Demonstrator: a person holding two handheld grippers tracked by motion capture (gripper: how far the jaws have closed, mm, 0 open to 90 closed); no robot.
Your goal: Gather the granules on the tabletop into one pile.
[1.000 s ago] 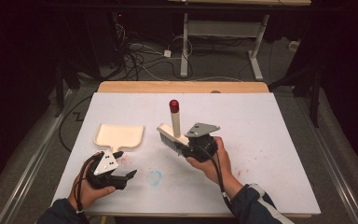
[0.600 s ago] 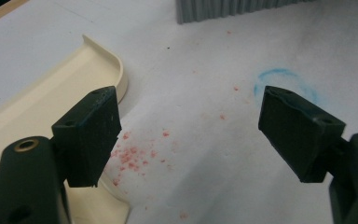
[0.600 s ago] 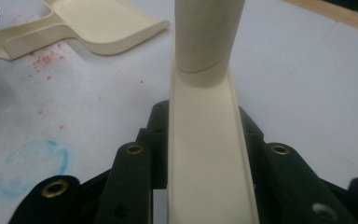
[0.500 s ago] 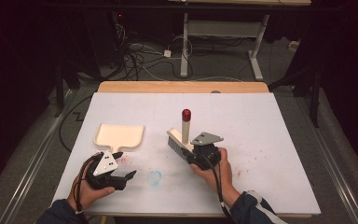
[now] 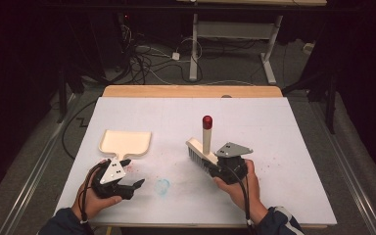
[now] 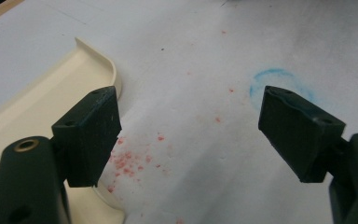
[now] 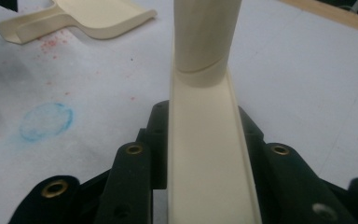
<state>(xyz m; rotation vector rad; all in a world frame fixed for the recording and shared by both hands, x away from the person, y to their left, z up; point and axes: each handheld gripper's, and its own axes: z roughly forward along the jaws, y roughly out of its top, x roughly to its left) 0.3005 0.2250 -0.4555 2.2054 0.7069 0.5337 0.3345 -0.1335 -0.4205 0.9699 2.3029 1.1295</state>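
The white table carries a cream dustpan at its left, lying flat with its short handle toward the person. Right of centre is a cream brush, its bristles low over the table and its handle standing upright, topped by a red cap. The right gripper pinches the brush by its back, jaws pressed against both sides of the cream bar, as the right gripper view shows with the brush running up between them. The left gripper rests low near the front edge, just beside the dustpan's handle, jaws spread wide with nothing between them; in its own view the left gripper looks over the dustpan rim. A blue chalk ring lies between the two grippers. Red crumbs are scattered beside the dustpan, touching the table just off its edge.
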